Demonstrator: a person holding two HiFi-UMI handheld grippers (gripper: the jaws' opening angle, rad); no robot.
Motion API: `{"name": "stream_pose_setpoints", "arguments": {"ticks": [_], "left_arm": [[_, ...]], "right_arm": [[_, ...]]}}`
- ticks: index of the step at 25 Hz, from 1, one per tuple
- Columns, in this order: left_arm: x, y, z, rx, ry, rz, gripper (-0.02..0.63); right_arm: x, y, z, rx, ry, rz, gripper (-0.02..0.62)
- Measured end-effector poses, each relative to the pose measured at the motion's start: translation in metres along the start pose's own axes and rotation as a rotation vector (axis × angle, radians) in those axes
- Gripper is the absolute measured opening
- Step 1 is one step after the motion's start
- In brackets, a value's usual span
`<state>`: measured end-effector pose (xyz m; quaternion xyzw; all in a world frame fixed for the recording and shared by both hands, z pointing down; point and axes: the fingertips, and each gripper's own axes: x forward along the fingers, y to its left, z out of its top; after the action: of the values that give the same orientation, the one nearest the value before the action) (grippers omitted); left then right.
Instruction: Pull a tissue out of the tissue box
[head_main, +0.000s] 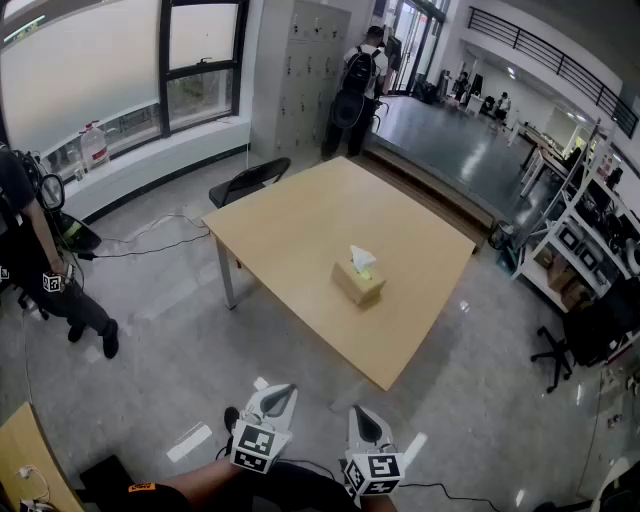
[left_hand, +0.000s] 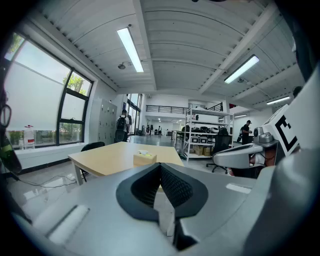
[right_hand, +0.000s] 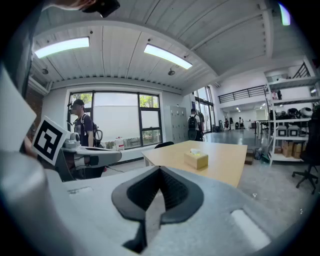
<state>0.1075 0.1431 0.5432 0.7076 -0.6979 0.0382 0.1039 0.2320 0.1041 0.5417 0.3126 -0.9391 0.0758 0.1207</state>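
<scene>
Nearest first: both grippers are held low in front of the person, well short of the table. The left gripper (head_main: 277, 393) has its fingers closed tip to tip with nothing between them. The right gripper (head_main: 362, 414) is the same, tips together and empty. Both point roughly at the table (head_main: 300, 225), with open floor before its near edge. On the tabletop, toward the near-right part and clear of every edge, sits the tissue box (head_main: 357, 284), upright. I see nothing else on the table. One white tissue (head_main: 362, 258) stands up out of the top slot in a loose peak. Progress as I judge it: zero, since the tissue is in the box and no gripper is near it. Left to do: close the gap, open one pair of fingers, pinch the peak, pull up. The box looks light and may lift with the tissue, so the other gripper should probably pin it. Further back are a black chair (head_main: 248, 181) at the table's far-left side, a person with a backpack (head_main: 358, 85) by the lockers, and shelving (head_main: 590, 230) on the right.
</scene>
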Motion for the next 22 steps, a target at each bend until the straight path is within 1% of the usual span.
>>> {"name": "stream_pose_setpoints", "arguments": {"ticks": [5, 11, 15, 22], "left_arm": [[0.009, 0.006, 0.011, -0.006, -0.016, 0.016, 0.018], [-0.001, 0.011, 0.001, -0.023, 0.006, 0.032, 0.018], [-0.003, 0.013, 0.001, -0.023, 0.006, 0.033, 0.018], [-0.01, 0.011, -0.003, -0.032, 0.011, 0.04, 0.018]], "right_arm": [[0.011, 0.0, 0.009, -0.007, -0.013, -0.005, -0.011], [0.005, 0.007, 0.006, -0.001, -0.007, 0.003, -0.011], [0.005, 0.007, 0.006, 0.02, -0.005, 0.004, -0.009], [0.003, 0.01, 0.002, 0.023, 0.009, 0.012, -0.009]]}}
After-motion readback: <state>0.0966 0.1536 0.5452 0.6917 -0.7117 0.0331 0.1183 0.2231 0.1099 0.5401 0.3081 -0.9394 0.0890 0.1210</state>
